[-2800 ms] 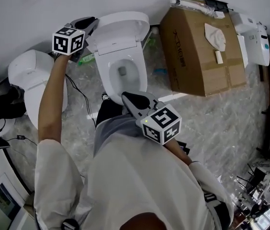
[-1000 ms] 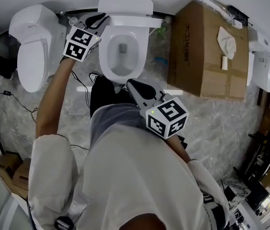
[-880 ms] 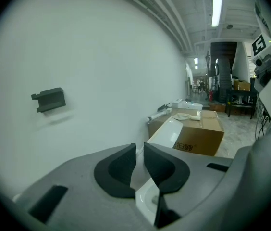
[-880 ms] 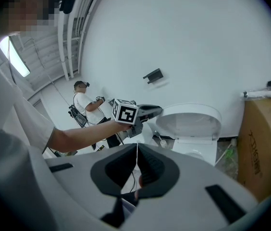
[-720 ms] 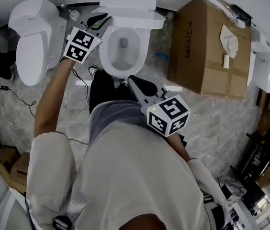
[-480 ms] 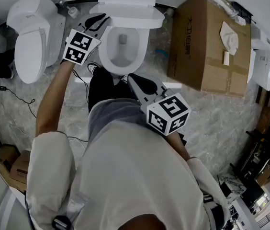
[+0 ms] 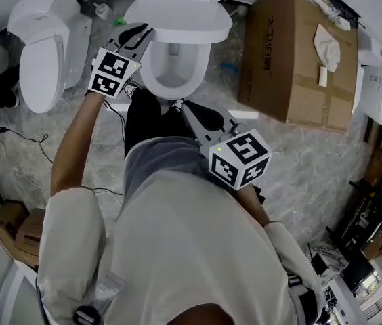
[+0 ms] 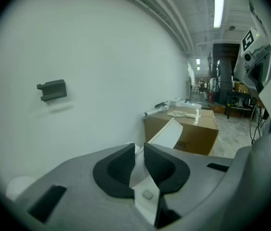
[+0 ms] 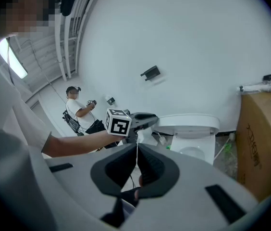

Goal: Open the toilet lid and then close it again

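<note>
Two hand-held grippers: your left hand-held gripper (image 7: 139,34) does the work, while your right hand-held gripper (image 7: 189,108) waits near your body.
Left grip: its jaws stand narrow, pinched on the left edge of the toilet lid (image 7: 181,12), which lets you govern the tilt.
Lid position: part-way down, hanging over the far half of the bowl (image 7: 171,76); this looks like the closing step.
Right jaws: together with nothing between them, kept out of the lid's path.
</note>
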